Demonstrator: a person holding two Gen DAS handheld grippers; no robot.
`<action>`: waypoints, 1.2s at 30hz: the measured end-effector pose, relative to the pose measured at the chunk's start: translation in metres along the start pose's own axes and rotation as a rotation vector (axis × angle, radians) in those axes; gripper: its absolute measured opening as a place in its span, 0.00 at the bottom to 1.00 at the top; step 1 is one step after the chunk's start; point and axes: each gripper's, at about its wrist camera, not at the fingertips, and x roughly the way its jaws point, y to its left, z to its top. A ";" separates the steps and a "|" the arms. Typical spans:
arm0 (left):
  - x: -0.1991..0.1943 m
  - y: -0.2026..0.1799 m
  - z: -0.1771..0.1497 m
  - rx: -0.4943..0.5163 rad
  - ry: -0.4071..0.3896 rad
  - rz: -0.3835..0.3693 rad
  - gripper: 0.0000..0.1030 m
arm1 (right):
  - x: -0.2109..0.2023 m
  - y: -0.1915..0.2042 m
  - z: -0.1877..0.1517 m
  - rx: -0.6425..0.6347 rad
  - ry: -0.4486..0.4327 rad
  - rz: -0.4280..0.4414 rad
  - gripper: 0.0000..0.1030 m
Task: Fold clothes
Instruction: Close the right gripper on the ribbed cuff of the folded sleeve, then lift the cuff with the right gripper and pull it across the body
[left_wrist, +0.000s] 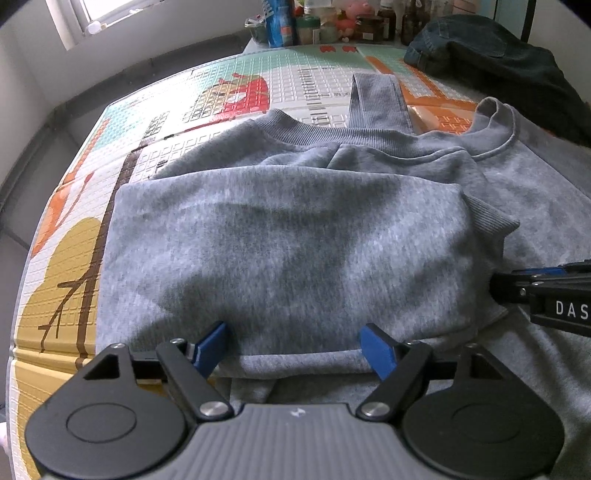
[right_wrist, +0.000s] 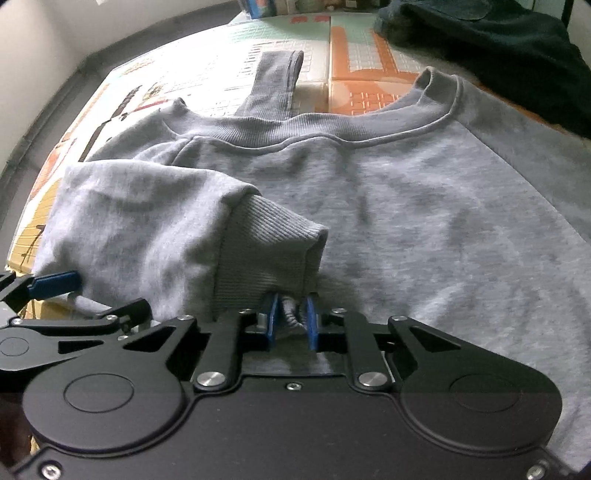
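Right claw (right_wrist: 291, 317) pinches only a small bunch of the grey fleece sweatshirt (right_wrist: 406, 221) lying on the patterned tabletop (left_wrist: 258, 92), beside the open, empty left claw (left_wrist: 291, 347), so fabric may slip out.

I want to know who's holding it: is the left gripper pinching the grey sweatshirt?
No, the left gripper has its jaws wide apart with the grey sweatshirt lying loose between them, unpinched.

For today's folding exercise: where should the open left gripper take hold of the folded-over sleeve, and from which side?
Probably the near folded edge of the sleeve, approached from the near side: the left gripper already straddles that doubled fabric.
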 end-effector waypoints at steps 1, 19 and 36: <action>0.000 0.000 0.000 0.000 0.000 -0.001 0.78 | 0.000 0.001 0.000 -0.003 -0.001 0.000 0.14; -0.022 -0.018 -0.008 0.058 -0.023 -0.114 0.77 | -0.034 -0.007 0.010 0.028 -0.076 0.084 0.05; 0.000 -0.025 0.011 0.061 -0.041 -0.147 0.32 | -0.049 0.009 0.028 -0.005 -0.106 0.147 0.04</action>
